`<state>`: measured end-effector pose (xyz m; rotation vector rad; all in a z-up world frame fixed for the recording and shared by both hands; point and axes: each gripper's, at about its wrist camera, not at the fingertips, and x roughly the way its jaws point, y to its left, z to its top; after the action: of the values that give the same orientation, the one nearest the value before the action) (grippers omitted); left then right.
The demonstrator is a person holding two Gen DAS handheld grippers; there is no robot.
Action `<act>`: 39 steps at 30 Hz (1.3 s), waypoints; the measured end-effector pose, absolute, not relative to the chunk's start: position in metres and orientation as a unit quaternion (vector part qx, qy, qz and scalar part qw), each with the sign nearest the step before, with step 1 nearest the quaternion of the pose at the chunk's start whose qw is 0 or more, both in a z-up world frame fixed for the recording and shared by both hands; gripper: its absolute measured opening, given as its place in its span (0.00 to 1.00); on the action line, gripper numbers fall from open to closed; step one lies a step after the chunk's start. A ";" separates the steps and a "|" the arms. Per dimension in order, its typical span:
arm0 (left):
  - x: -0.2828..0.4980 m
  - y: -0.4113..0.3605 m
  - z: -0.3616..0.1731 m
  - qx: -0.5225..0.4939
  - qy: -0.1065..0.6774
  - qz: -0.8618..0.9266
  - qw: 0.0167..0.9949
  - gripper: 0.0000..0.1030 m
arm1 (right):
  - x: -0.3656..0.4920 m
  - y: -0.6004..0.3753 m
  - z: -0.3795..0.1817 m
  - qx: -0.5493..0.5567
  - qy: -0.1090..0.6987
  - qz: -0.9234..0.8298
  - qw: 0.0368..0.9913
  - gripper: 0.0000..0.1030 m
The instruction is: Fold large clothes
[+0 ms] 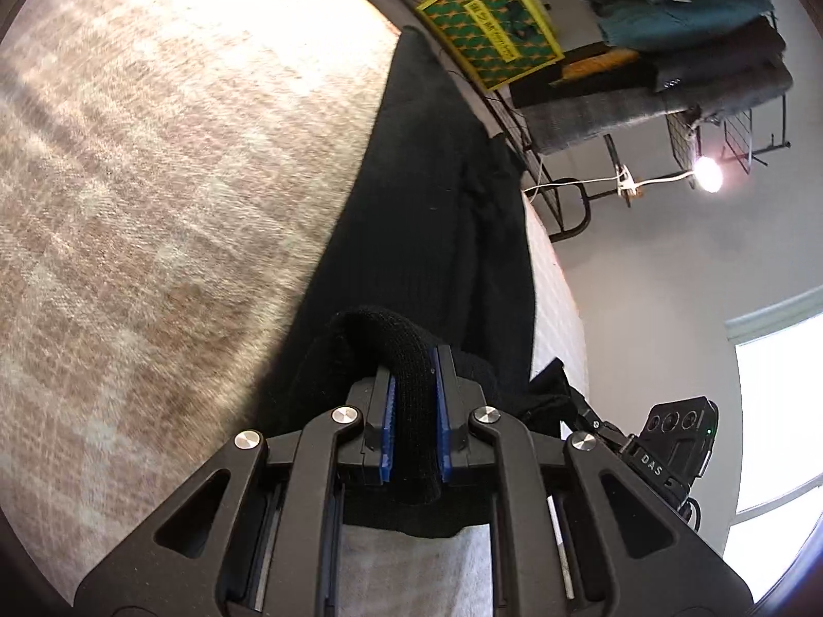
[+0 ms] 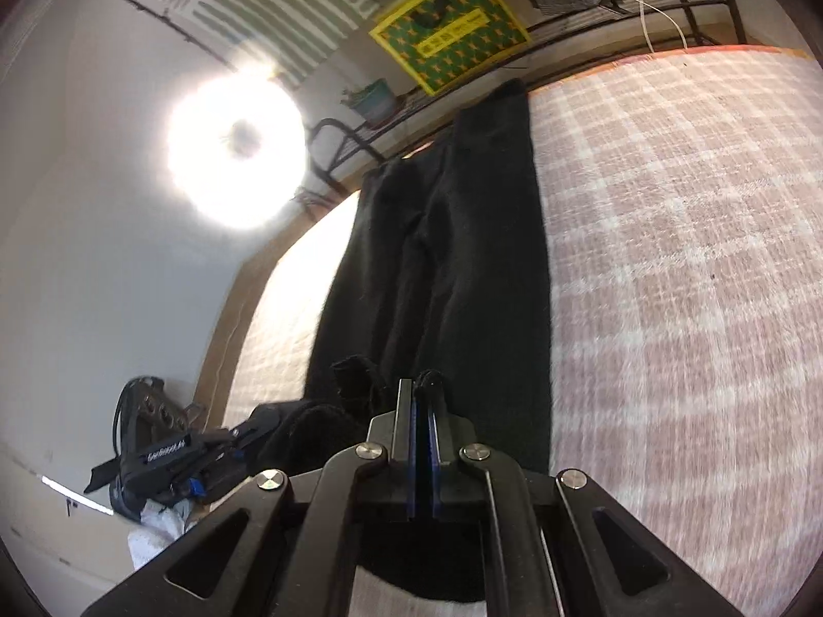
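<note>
A large black knit garment [image 1: 437, 216] lies in a long strip across a pink and white checked bed cover [image 1: 154, 180]. My left gripper [image 1: 415, 360] is shut on a thick fold of the garment's near edge, the black cloth bulging up between its blue pads [image 1: 388, 411]. In the right wrist view the same black garment [image 2: 452, 257] stretches away toward the bed's far end. My right gripper [image 2: 423, 391] is shut on a thin bit of the garment's near hem. The other gripper [image 2: 170, 457] shows low on the left there, with black cloth bunched beside it.
A yellow and green patterned box [image 1: 488, 25] stands on a black metal frame beyond the bed's far end, beside stacked folded clothes [image 1: 694, 41]. A bright lamp [image 2: 236, 154] glares against the grey wall. A window [image 1: 776, 411] lies at the right. The checked bed cover [image 2: 694, 257] spreads wide beside the garment.
</note>
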<state>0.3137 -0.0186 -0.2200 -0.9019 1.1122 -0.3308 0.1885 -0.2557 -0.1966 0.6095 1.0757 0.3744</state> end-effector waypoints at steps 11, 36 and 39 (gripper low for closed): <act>0.319 -0.020 -0.217 -0.411 0.520 -0.146 0.735 0.44 | 0.196 -0.257 -0.195 0.248 0.508 0.159 0.809 0.54; 0.309 -0.031 -0.219 -0.285 0.518 -0.156 0.791 0.14 | 0.170 -0.238 -0.201 0.164 0.517 0.229 0.808 0.05; 0.307 -0.023 -0.214 -0.303 0.506 -0.160 0.792 0.12 | 0.168 -0.234 -0.184 0.121 0.496 0.212 0.833 0.03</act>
<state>0.3071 -0.0229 -0.2141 -0.6516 1.0877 -0.3447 0.1685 -0.2340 -0.1839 0.2563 1.0507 0.4503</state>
